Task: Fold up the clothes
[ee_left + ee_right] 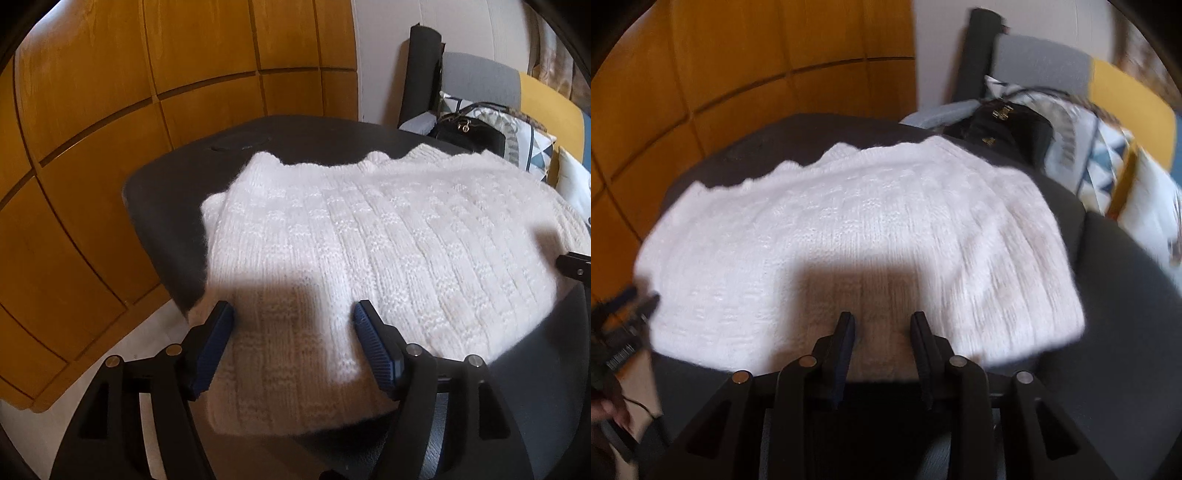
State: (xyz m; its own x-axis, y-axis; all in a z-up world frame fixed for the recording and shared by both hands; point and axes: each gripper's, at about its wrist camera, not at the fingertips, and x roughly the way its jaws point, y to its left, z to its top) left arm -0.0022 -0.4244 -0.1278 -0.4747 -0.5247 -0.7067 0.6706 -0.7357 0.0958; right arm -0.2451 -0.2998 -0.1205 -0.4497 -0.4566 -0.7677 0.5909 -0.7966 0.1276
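Wood panelling [92, 129]: orange-brown, grooved into rectangles, fills the upper left of both views; bent by the fisheye lens, cut off by the dark lens rim.

Desk [166, 206]: dark, matt, rounded corner at centre left of the left wrist view. Most of its top is hidden under the knit; a bare strip shows along the far edge and a wider bare area at lower right of the right wrist view [1126, 295]. A round inset near the far edge is too dim to identify.

Sweater [369, 236]: white, fuzzy, ribbed knit with a block pattern, folded into a broad rectangle lying flat across the middle of the desk. Far edge wavy; near-left part hangs past the desk edge at bottom centre of the left wrist view. The right wrist view [868, 229] is motion-blurred, so its texture there is soft.

Sofa [480, 74]: grey and mustard, upper right, partly cut off; patterned cushions [532, 140] and a black handbag [469, 133] with gold hardware sit on it, details blurred.

Left gripper [293, 314]: black frame, blue ribbed pads, spread wide, over the near edge of the sweater, holding nothing visible.

Right gripper [882, 321]: pads a moderate gap apart, over the near edge of the sweater in its own shadow; contact cannot be told.
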